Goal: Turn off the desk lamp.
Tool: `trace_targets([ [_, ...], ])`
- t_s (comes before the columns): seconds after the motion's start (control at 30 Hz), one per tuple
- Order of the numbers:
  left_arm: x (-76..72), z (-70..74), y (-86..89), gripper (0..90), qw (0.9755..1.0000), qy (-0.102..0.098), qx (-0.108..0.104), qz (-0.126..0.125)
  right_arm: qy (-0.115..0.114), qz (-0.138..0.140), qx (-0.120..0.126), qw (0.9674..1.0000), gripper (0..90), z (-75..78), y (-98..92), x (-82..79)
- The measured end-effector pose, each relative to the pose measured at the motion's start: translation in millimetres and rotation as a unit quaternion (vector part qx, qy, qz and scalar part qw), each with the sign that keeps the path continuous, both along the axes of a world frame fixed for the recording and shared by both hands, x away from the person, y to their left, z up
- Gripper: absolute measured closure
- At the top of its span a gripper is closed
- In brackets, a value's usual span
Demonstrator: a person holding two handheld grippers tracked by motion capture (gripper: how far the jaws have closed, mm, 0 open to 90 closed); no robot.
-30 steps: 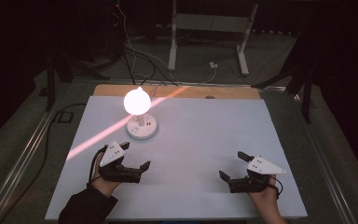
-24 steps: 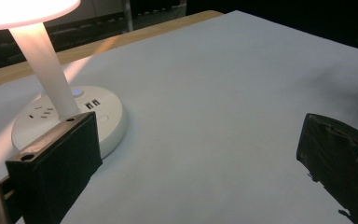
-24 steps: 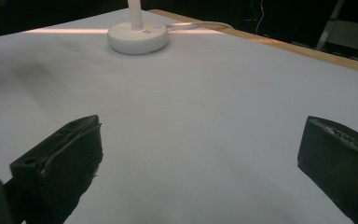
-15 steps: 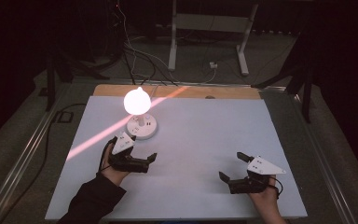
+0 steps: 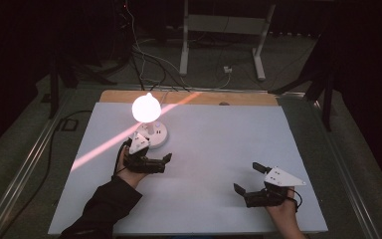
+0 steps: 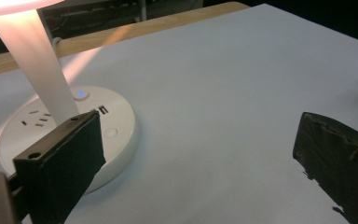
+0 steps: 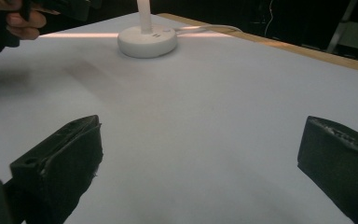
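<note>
Forward, left gripper (image 5: 165, 160) beside lamp base (image 5: 154, 135), jaws apart

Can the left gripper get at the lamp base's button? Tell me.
Probably yes. The left gripper is open right beside the lamp base, one jaw already over its rim, and nothing lies between it and the button.

A dark room surrounds a flat white rectangular tabletop (image 5: 238, 149), whose far edge shows a strip of bare light wood (image 5: 238, 98). A pinkish streak of light (image 5: 109, 144) crosses the white surface diagonally. Beyond, a grey floor (image 5: 298, 74) holds tangled dark cables (image 5: 139, 64) and a white metal stand's legs (image 5: 221, 45).
</note>
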State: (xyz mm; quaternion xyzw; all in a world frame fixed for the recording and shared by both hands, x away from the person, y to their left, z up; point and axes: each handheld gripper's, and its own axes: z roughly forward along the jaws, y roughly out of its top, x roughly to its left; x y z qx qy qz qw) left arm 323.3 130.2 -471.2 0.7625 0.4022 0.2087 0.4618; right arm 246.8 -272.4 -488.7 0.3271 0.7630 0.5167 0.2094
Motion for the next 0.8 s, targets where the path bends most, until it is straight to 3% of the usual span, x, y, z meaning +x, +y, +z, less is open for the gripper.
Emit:
trace_targets([
  [0.4,20.8,-9.5,2.6,16.8,0.9990,0.014,0.013,0.039,0.002,0.001,0.001,1.0000,0.0,-0.3,-0.3,0.1],
  [0.63,29.0,-11.7,0.5,37.2,0.9979,0.003,0.023,0.060,0.003,0.000,0.001,1.0000,0.0,-0.5,-0.6,0.0],
  [0.73,33.5,-13.9,-2.4,46.2,0.9961,-0.006,0.039,0.079,0.002,0.000,0.002,1.0000,0.0,-0.1,-0.9,-0.2],
  [0.8,35.0,-15.2,-3.3,57.4,0.9948,-0.014,0.046,0.090,0.003,0.000,0.003,1.0000,0.0,-0.2,-1.1,0.0],
])
